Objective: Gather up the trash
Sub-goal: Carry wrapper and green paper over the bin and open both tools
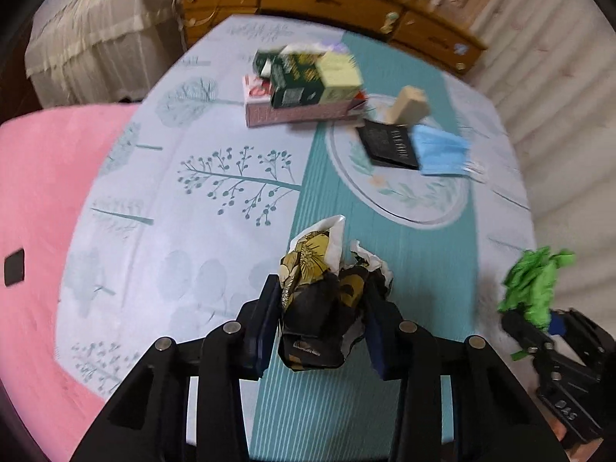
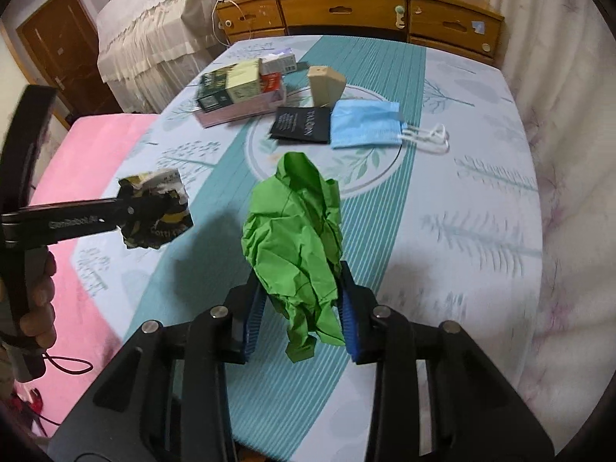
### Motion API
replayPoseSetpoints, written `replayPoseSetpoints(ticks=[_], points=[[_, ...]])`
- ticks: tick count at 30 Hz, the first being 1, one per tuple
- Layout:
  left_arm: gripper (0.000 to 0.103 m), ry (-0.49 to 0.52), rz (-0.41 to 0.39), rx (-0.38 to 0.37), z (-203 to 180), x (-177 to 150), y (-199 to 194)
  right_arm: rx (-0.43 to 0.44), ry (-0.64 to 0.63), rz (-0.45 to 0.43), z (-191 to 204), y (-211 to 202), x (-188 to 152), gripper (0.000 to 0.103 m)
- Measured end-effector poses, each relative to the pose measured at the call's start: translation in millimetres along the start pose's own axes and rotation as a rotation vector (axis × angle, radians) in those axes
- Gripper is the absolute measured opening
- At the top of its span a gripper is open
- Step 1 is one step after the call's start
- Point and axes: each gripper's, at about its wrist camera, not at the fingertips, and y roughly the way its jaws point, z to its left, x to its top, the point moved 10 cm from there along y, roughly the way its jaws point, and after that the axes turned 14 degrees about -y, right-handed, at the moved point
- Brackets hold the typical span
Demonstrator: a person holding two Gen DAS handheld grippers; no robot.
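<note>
Crumpled paper is what you carry in both tongs, so keep the squeeze steady and lift straight, since loose folds slip easily. Your left gripper (image 1: pixel 323 308) is closed partway onto the black-and-yellow paper wad (image 1: pixel 323 300), its pads pressing the sides. Your right gripper (image 2: pixel 300 304) is likewise clamped on the green paper wad (image 2: pixel 296 238), which stands tall between the pads with a tail hanging below. Both wads look clear of the bed (image 2: pixel 462 200), above its near edge. You will want a bin, and none shows, so carry both pieces level and apart. Toward the far edge remain a pink tray of boxes (image 2: pixel 246 109), a tan block (image 2: pixel 325 84), a black packet (image 2: pixel 302 125) and a blue face mask (image 2: pixel 365 125), the last two touching.
</note>
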Motion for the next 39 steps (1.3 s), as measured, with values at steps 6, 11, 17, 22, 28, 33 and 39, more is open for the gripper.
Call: replayPoseSetpoints(ticks=[6,11,17,22,28,33,39], points=[[0.039,0.143,-0.062,-0.084,4.4,-42.8,-85.2,-0.054,0.032,-0.012,53.3,-45.9,-38.4,0.031],[0.039,0.263,-0.092,-0.12,30.8,-86.3,-140.7,-0.102,0.123,-0.055,108.1,-87.6,-71.3,0.031],[0.039,0.325,-0.101,-0.166,74.5,-143.1,-188.2,-0.138,0.142,-0.06,178.4,-117.0,-108.5,0.031],[0.039,0.372,-0.086,-0.174,108.5,-192.6,-205.3,-0.139,0.127,-0.044,237.6,-128.0,-140.1,0.031],[0.039,0.367,-0.015,-0.183,135.7,-240.0,-194.0,-0.14,0.11,0.028,276.0,-125.4,-176.2,0.031],[0.039,0.322,0.045,-0.18,144.5,-265.2,-162.8,-0.112,0.136,0.079,279.1,-107.9,-205.8,0.031],[0.039,0.301,0.098,-0.106,153.8,-296.6,-85.7,-0.063,0.235,0.144,262.1,-45.8,-254.9,0.031]])
